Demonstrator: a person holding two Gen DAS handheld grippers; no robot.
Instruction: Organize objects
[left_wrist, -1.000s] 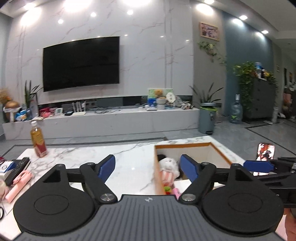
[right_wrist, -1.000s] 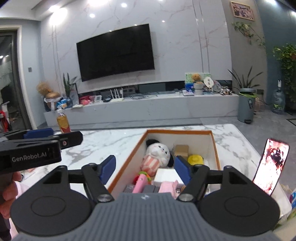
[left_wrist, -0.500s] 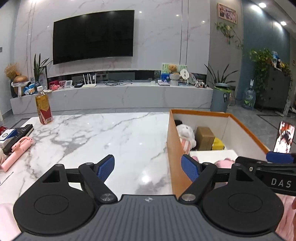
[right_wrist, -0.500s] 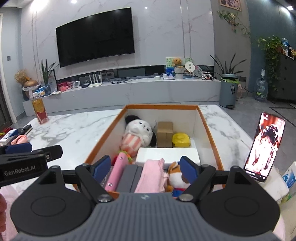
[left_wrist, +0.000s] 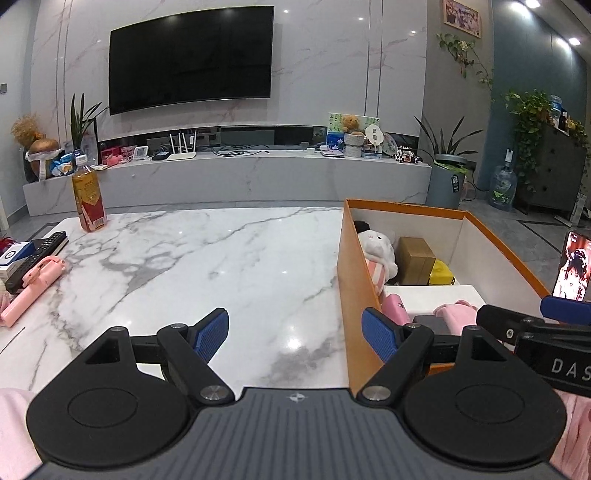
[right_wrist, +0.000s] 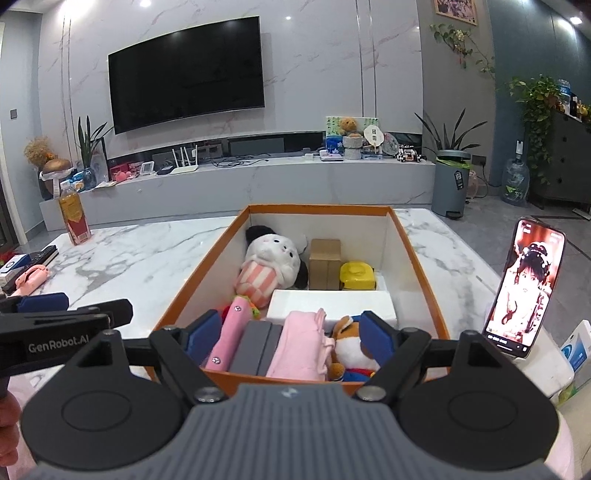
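Note:
An orange-rimmed box (right_wrist: 317, 208) stands on the marble table (left_wrist: 221, 266). Inside it lie a white plush with a pink striped body (right_wrist: 271, 258), a brown carton (right_wrist: 324, 264), a yellow case (right_wrist: 356, 277), a white box (right_wrist: 330, 306), a pink tube (right_wrist: 231, 336), a grey case (right_wrist: 255, 347), pink cloth (right_wrist: 299, 343) and a fox plush (right_wrist: 351, 343). My right gripper (right_wrist: 291, 328) hovers open over the box's near end, holding nothing. My left gripper (left_wrist: 295, 328) is open and straddles the box's left wall (left_wrist: 351, 280) without touching it.
A lit phone (right_wrist: 524, 291) leans upright right of the box, with a tissue pack (right_wrist: 576, 350) beside it. At the table's left are a pink selfie stick (left_wrist: 35, 284), a remote (left_wrist: 37, 254) and a juice bottle (left_wrist: 88, 201). Bare marble lies between them and the box.
Both grippers have come down and tipped toward the table, so the box and tabletop look nearer. The right jaws have spread a little wider. Nothing was picked up.

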